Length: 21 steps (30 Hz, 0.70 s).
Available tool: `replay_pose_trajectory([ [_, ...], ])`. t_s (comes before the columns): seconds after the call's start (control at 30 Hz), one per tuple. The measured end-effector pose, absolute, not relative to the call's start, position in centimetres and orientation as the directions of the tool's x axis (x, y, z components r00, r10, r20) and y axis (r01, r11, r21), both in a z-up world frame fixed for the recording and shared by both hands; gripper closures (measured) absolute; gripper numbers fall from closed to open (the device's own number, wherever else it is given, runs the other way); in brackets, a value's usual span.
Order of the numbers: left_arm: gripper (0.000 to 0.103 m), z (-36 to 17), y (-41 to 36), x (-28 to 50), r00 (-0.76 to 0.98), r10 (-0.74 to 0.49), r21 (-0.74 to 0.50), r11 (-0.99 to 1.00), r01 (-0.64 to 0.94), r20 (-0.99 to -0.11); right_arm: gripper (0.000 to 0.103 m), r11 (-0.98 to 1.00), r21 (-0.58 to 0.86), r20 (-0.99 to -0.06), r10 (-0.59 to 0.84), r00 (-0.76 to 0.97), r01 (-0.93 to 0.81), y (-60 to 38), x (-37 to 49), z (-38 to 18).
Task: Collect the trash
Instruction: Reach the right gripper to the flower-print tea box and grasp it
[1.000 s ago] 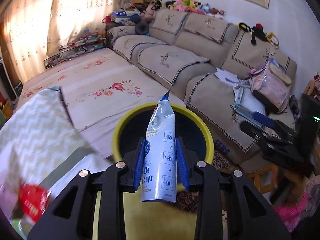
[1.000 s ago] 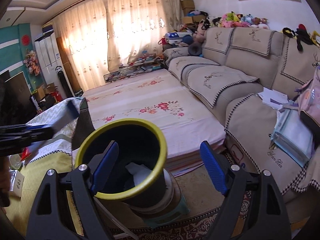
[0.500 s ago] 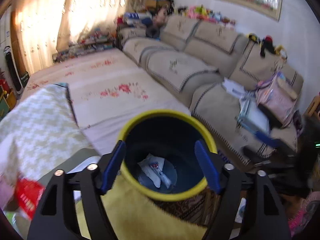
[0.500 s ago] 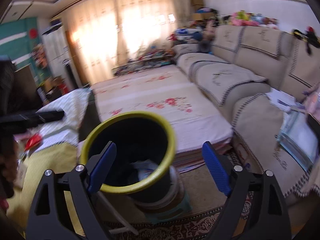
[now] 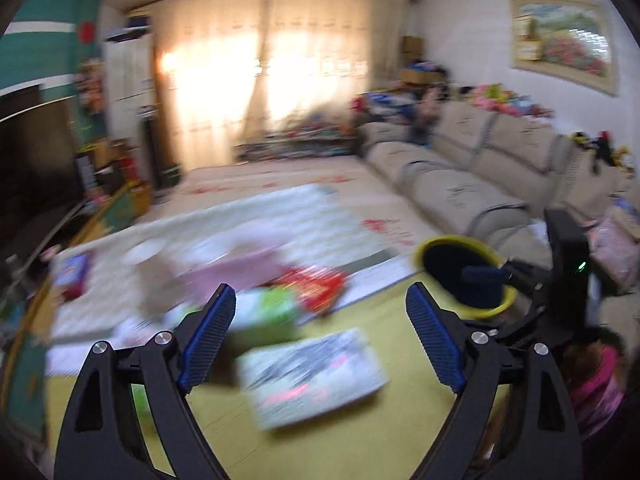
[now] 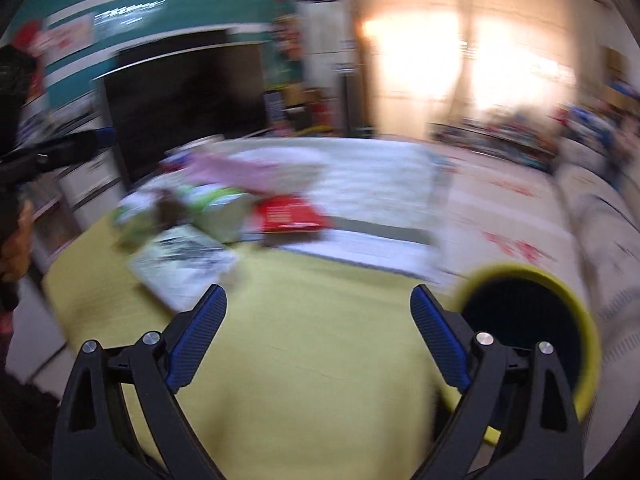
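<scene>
Everything is blurred by motion. My left gripper (image 5: 320, 292) hangs over the yellow tablecloth (image 5: 360, 420), its jaws opening with nothing between them. Ahead of it lie a white printed packet (image 5: 312, 372), a green packet (image 5: 276, 308) and a red packet (image 5: 316, 284). The yellow-rimmed dark bin (image 5: 440, 242) stands off to its right. My right gripper (image 6: 318, 292) is also opening and empty above the cloth (image 6: 320, 360). The bin (image 6: 532, 274) is at its lower right. The white packet (image 6: 184, 256) and the red packet (image 6: 292, 214) lie to its far left.
A pink cloth (image 5: 240, 268) and a pale blanket (image 5: 260, 224) lie beyond the litter. A beige sofa (image 5: 460, 184) runs along the right wall. A dark TV (image 6: 184, 108) stands at the left. A person's hand (image 6: 16, 240) shows at the left edge.
The left gripper opened and the tube it held fell into the bin. Both grippers then swung left, away from the bin and towards the litter on the yellow cloth.
</scene>
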<state>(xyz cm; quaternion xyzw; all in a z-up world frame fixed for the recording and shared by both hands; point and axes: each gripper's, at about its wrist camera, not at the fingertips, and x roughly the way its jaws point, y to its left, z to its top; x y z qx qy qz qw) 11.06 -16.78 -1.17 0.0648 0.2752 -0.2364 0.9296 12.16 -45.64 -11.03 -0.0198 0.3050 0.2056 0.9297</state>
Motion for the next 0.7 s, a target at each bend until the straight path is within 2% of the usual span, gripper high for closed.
replay_pose_trajectory([
  [0.07, 0.017, -1.8, -13.8, 10.3, 0.746, -0.359, -0.025, 0.908, 0.419, -0.561, 0.014, 0.863, 0.078, -0.590, 0.444, 0.674, -0.500, -42.6, 13.1, -11.3],
  [0.13, 0.017, -2.4, -11.4, 9.6, 0.751, -0.332, -0.051, 0.927, 0.371, -0.570, 0.010, 0.810, 0.089, -0.604, 0.507, 0.615, -0.580, -40.6, 13.8, -11.7],
  [0.23, 0.017, -3.1, -8.7, 8.4, 0.759, -0.309, -0.074, 0.942, 0.328, -0.573, 0.007, 0.747, 0.113, -0.623, 0.567, 0.539, -0.655, -38.4, 14.9, -12.1],
  [0.37, 0.017, -3.8, -7.3, 7.9, 0.755, -0.310, -0.096, 0.944, 0.314, -0.577, 0.007, 0.715, 0.128, -0.636, 0.591, 0.496, -0.687, -37.2, 16.8, -12.0],
  [0.6, 0.017, -4.6, -8.8, 8.4, 0.736, -0.343, -0.107, 0.931, 0.349, -0.583, 0.007, 0.635, 0.268, -0.684, 0.655, 0.321, -0.724, -35.8, 19.8, -13.6],
  [0.7, 0.017, -4.8, -9.3, 8.5, 0.730, -0.350, -0.109, 0.927, 0.358, -0.587, 0.007, 0.628, 0.260, -0.707, 0.641, 0.299, -0.734, -35.4, 18.8, -13.9],
])
